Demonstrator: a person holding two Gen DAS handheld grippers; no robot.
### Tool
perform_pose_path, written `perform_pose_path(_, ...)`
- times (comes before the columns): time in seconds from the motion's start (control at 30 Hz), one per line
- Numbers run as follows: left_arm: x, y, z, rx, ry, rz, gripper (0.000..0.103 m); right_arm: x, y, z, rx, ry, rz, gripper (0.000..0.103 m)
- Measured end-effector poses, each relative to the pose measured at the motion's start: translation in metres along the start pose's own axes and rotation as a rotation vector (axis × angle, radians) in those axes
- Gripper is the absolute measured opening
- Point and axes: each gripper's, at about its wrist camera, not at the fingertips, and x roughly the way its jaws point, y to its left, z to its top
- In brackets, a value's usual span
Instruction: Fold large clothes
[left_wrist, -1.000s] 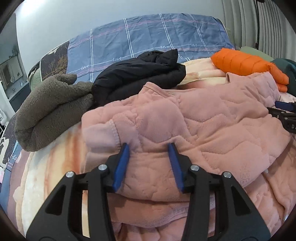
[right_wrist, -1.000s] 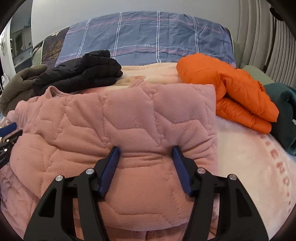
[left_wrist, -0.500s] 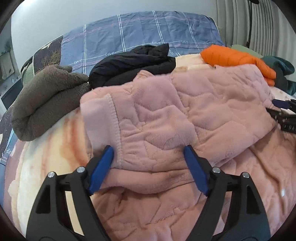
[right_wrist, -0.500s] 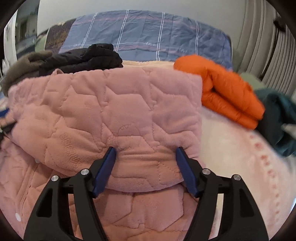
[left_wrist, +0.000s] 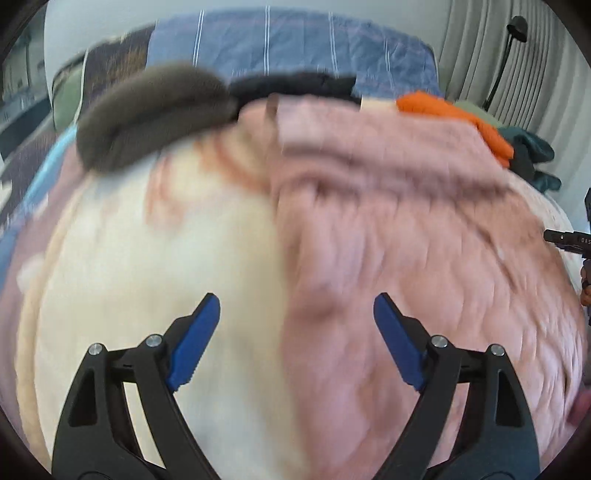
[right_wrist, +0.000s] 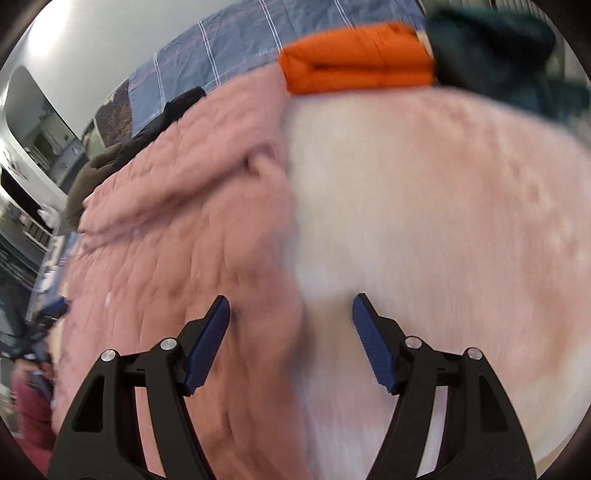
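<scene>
A pink quilted fleece garment lies folded on the bed; it also shows in the right wrist view. My left gripper is open and empty above the garment's left edge, over the cream blanket. My right gripper is open and empty at the garment's right edge. Both views are blurred by motion. The tip of the right gripper shows at the right edge of the left wrist view.
A brown fleece bundle, a black jacket, a folded orange jacket and a dark teal garment lie along the far side. A blue checked pillow stands behind them. Curtains hang at right.
Both grippers have opened wide and let go of the pink garment, which now lies flat. Both have pulled back and swung outward, the left one leftward, the right one rightward.
</scene>
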Motion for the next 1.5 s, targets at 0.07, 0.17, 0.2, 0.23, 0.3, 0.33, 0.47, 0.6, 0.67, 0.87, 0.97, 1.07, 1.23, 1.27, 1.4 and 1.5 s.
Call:
perform_pose_path(0.07, -0.004, 0.002, -0.018, -0.021, 0.032, -0.052, 0.086, -0.009, -0.002, -0.013, -0.005, -0.013, 0.027, 0.07)
perform_pose_path(0.17, -0.012, -0.004, -0.036, -0.029, 0.035, -0.123, 0.086, -0.019, 0.0, -0.028, -0.003, -0.005, 0.081, 0.07)
perform_pose_path(0.2, -0.015, -0.007, -0.041, -0.032, 0.039, -0.151, 0.086, -0.021, 0.002, -0.033, -0.002, -0.001, 0.095, 0.07)
perform_pose_path(0.23, -0.018, -0.011, -0.045, -0.032, 0.043, -0.171, 0.086, -0.024, 0.002, -0.039, -0.003, 0.002, 0.107, 0.07)
perform_pose_path(0.3, -0.024, -0.018, -0.053, -0.025, 0.053, -0.211, 0.086, -0.032, 0.003, -0.054, -0.009, 0.004, 0.129, 0.07)
perform_pose_path(0.33, -0.029, -0.024, -0.061, -0.014, 0.059, -0.23, 0.085, -0.033, 0.005, -0.059, -0.009, 0.004, 0.141, 0.07)
perform_pose_path(0.47, -0.042, -0.035, -0.081, -0.02, 0.068, -0.274, 0.084, -0.05, 0.003, -0.088, 0.006, 0.008, 0.236, 0.07)
perform_pose_path(0.6, -0.061, -0.038, -0.098, -0.076, 0.042, -0.354, 0.078, -0.069, 0.005, -0.112, 0.008, 0.001, 0.355, 0.069)
perform_pose_path(0.67, -0.07, -0.042, -0.108, -0.079, 0.033, -0.355, 0.074, -0.076, 0.007, -0.123, 0.007, -0.006, 0.41, 0.069)
perform_pose_path(0.87, -0.086, -0.058, -0.115, -0.029, 0.01, -0.317, 0.036, -0.081, 0.012, -0.125, 0.069, -0.039, 0.475, 0.017)
perform_pose_path(0.97, -0.106, -0.063, -0.098, -0.022, -0.089, -0.295, 0.014, -0.097, 0.018, -0.111, 0.098, -0.11, 0.53, 0.013)
perform_pose_path(1.07, -0.138, -0.071, -0.069, 0.004, -0.219, -0.301, 0.012, -0.123, 0.035, -0.09, 0.057, -0.199, 0.556, 0.012)
perform_pose_path(1.23, -0.184, -0.08, -0.034, 0.02, -0.382, -0.326, 0.011, -0.162, 0.043, -0.066, 0.05, -0.33, 0.641, 0.012)
perform_pose_path(1.27, -0.189, -0.081, -0.032, 0.017, -0.402, -0.334, 0.011, -0.171, 0.041, -0.066, 0.056, -0.356, 0.659, 0.012)
perform_pose_path(1.4, -0.221, -0.086, -0.042, 0.019, -0.492, -0.368, 0.011, -0.21, 0.04, -0.074, 0.032, -0.44, 0.692, 0.011)
perform_pose_path(1.5, -0.258, -0.092, -0.058, 0.064, -0.568, -0.359, 0.011, -0.257, 0.039, -0.096, -0.039, -0.517, 0.66, 0.011)
